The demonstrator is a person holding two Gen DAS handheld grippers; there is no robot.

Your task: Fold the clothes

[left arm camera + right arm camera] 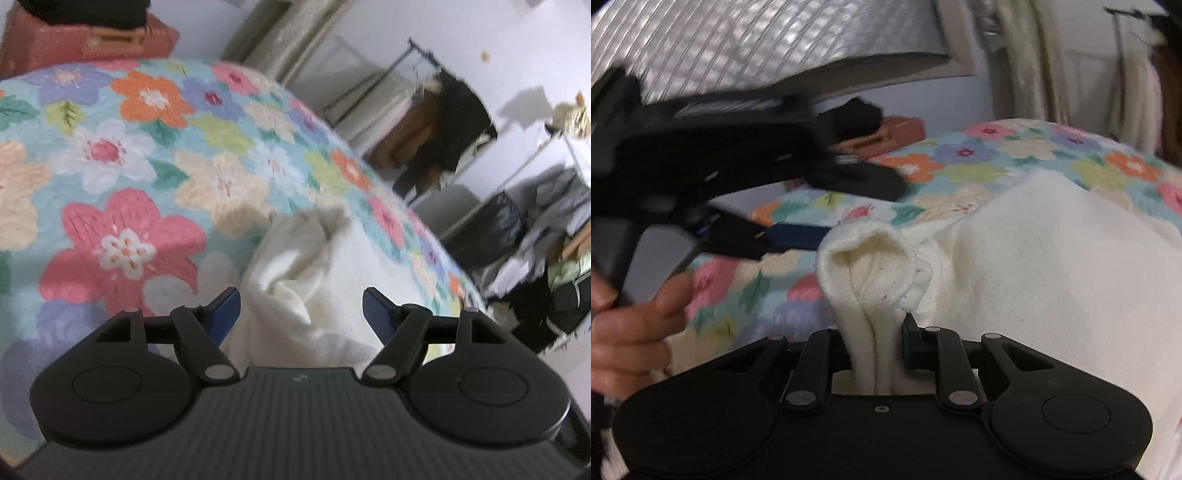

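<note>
A cream fleece garment (1052, 266) lies on a floral bedspread (122, 155). My right gripper (875, 332) is shut on a bunched fold of the garment (875, 280), which stands up between its fingers. My left gripper (301, 310) is open and empty, its blue pads on either side of a rumpled part of the garment (295, 258) just below it. In the right wrist view the left gripper (798, 232) shows blurred at the left, held by a hand (631, 325), close beside the pinched fold.
A pink case (88, 40) with a black item on top stands at the bed's far edge. A clothes rack (436, 122) and piles of clothes (546, 236) stand to the right past the bed. A quilted silver panel (757, 40) hangs behind.
</note>
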